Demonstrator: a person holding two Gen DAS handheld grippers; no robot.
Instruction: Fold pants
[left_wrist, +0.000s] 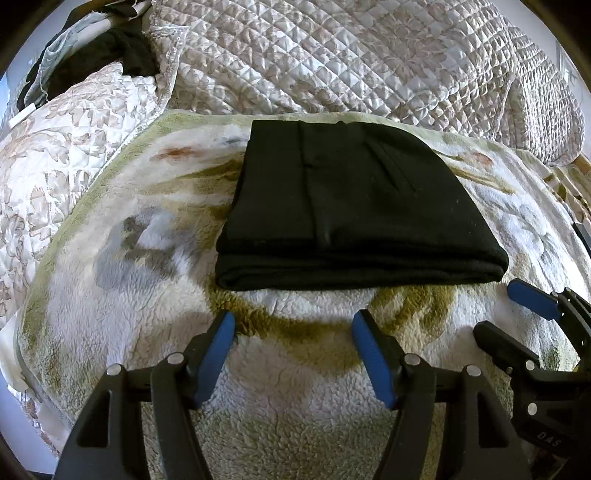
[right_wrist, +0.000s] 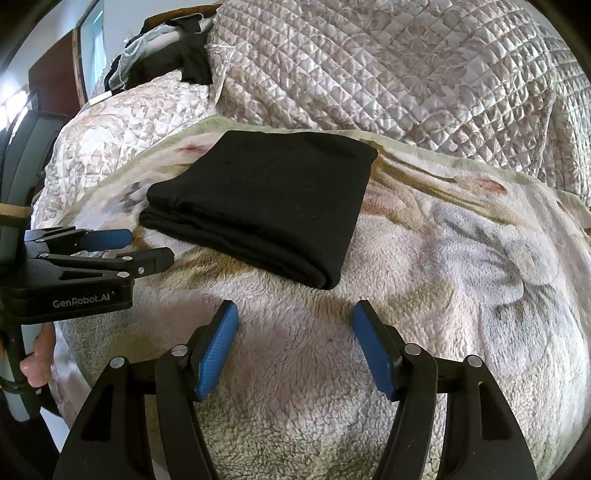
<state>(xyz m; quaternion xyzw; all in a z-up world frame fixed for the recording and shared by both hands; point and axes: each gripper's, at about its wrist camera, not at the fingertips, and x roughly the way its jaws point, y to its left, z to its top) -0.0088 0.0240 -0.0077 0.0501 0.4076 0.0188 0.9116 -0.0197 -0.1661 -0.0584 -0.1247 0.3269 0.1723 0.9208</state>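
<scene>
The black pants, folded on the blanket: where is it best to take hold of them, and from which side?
Probably the near folded edge of the black pants, from the front. The layers stack into a thick rounded edge facing both tongs, so one finger can slide under it on the soft fleece blanket. Left tongs and right tongs stand open, just short of it.

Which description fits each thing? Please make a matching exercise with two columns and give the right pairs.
Things:
1. black folded pants
2. fluffy floral fleece blanket
3. shiny quilted bedspread
4. left gripper

Descriptions:
A. open, holding nothing
B. lies directly under the pants
C. bunched behind the blanket
D. stacked in flat layers

Pairs: 1-D, 2-B, 3-C, 4-A
</scene>
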